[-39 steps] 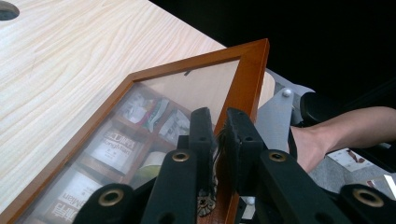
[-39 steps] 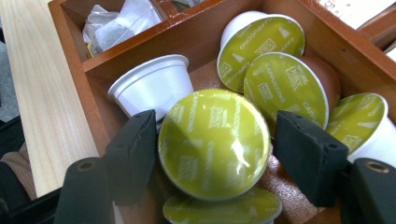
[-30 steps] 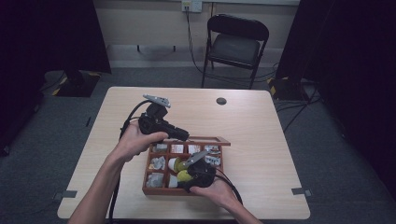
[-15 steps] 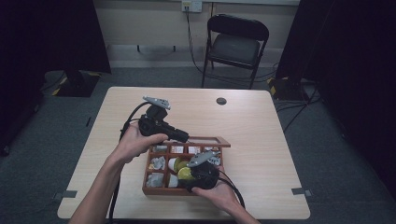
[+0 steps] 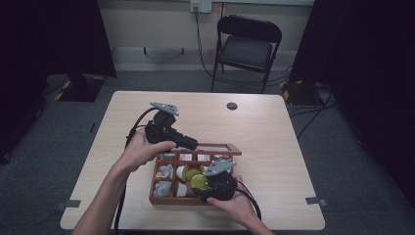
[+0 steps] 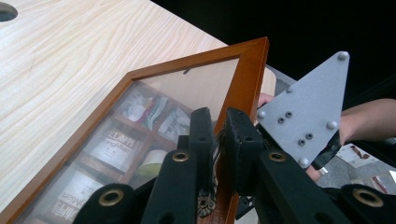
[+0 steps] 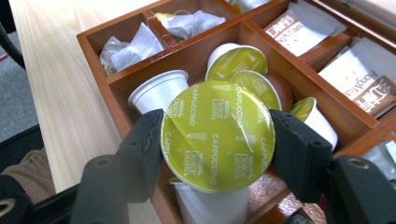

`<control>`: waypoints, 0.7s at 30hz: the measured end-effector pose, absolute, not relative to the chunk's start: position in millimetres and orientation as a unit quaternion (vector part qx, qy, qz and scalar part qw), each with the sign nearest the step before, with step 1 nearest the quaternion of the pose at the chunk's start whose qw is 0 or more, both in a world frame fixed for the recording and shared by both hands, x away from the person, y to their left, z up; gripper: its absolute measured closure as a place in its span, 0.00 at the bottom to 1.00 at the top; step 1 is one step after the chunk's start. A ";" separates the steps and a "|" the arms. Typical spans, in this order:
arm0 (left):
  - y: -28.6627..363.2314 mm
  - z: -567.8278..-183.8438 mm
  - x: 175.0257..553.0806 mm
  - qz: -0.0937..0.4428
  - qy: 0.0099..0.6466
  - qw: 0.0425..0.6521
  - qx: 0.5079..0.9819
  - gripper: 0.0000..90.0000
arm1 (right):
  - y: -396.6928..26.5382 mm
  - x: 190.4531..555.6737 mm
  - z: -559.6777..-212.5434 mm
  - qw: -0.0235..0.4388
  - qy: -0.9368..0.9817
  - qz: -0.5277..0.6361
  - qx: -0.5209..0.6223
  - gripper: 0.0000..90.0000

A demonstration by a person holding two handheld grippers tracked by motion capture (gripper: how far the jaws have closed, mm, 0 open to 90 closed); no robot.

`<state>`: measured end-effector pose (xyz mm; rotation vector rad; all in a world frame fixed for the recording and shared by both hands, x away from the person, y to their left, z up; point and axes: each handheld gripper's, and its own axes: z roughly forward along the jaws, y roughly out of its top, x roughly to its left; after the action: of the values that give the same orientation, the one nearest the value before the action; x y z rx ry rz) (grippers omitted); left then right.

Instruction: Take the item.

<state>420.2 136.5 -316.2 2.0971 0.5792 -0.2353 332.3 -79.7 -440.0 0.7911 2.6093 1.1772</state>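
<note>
Right claw [image 7: 217, 140] clamps green-lidded capsule [image 7: 217, 135].

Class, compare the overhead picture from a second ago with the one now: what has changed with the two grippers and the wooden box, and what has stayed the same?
Little has changed. The right gripper, shut on a green-lidded capsule, has risen slightly above the middle compartment of the wooden box. The left gripper stays clamped on the frame of the glass lid, holding it open. Box and sachets have not moved.

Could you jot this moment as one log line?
left tongs: shut on box lid, held up | right tongs: gripping green-topped coffee pod over wooden box
</note>
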 end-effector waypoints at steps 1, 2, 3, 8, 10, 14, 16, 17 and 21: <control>136.7 -316.1 420.5 -0.095 0.234 0.459 0.852 0.91 | -80.3 331.8 -439.3 0.086 0.875 0.397 0.265 0.42; 136.5 -316.1 420.4 -0.095 0.236 0.460 0.851 0.91 | -81.0 331.0 -438.7 0.088 0.874 0.399 0.265 0.42; 136.6 -316.2 420.5 -0.095 0.235 0.460 0.851 0.91 | -81.8 330.3 -438.2 0.088 0.873 0.400 0.266 0.42; 137.2 -316.1 420.1 -0.093 0.240 0.462 0.849 0.91 | -87.6 327.4 -435.1 0.091 0.869 0.407 0.267 0.42; 137.2 -316.2 420.4 -0.094 0.240 0.462 0.848 0.91 | -92.0 327.7 -431.9 0.094 0.867 0.410 0.265 0.42; 137.5 -315.9 421.3 -0.094 0.241 0.465 0.847 0.91 | -103.1 326.2 -427.9 0.098 0.860 0.418 0.274 0.42; 137.7 -315.9 421.7 -0.095 0.240 0.465 0.847 0.91 | -109.1 323.6 -429.6 0.100 0.860 0.416 0.278 0.42; 137.9 -316.0 421.8 -0.095 0.240 0.465 0.847 0.91 | -112.3 322.2 -430.7 0.098 0.859 0.415 0.282 0.42; 138.0 -316.2 421.8 -0.096 0.240 0.466 0.846 0.91 | -123.0 321.1 -430.9 0.105 0.853 0.419 0.293 0.42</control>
<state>421.8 138.0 -316.2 2.0768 0.5902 -0.2363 321.1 -123.0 -430.9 0.8626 2.5148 1.2356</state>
